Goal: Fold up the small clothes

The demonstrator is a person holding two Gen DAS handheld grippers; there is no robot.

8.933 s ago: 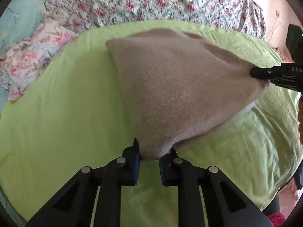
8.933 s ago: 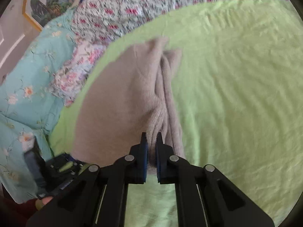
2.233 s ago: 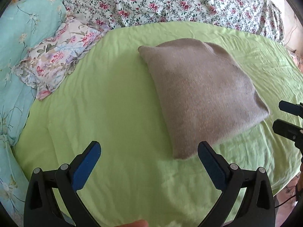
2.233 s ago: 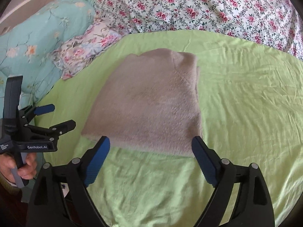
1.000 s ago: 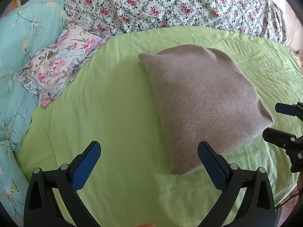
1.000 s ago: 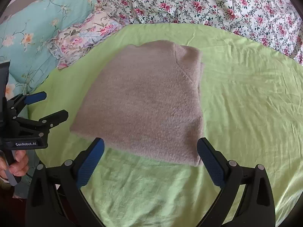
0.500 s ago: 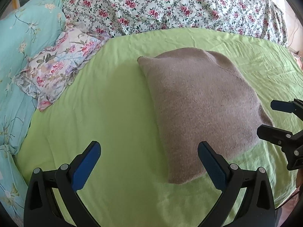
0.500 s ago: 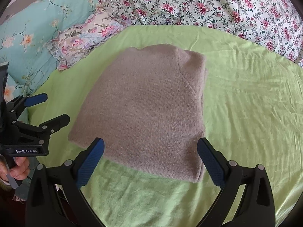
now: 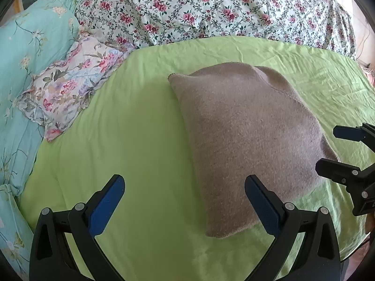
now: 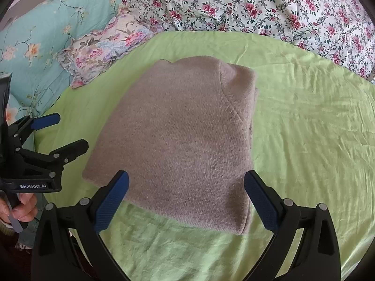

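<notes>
A folded taupe knit garment (image 9: 243, 135) lies flat on the lime-green sheet (image 9: 131, 140); it also shows in the right wrist view (image 10: 185, 135). My left gripper (image 9: 185, 201) is open and empty, just short of the garment's near-left corner. My right gripper (image 10: 186, 196) is open and empty, with its jaws standing over the garment's near edge. Each gripper shows in the other's view: the right one (image 9: 328, 149) at the garment's right corner, the left one (image 10: 63, 133) at its left edge.
A floral quilt (image 9: 211, 11) lies along the back of the bed. A small floral pillow (image 9: 68, 91) and a turquoise flowered cover (image 9: 25, 53) lie at the left. The green sheet (image 10: 304, 128) stretches wide to the right of the garment.
Both grippers let go of the garment, opened wide and pulled back. In the last second both have crept closer to the folded garment, which lies still.
</notes>
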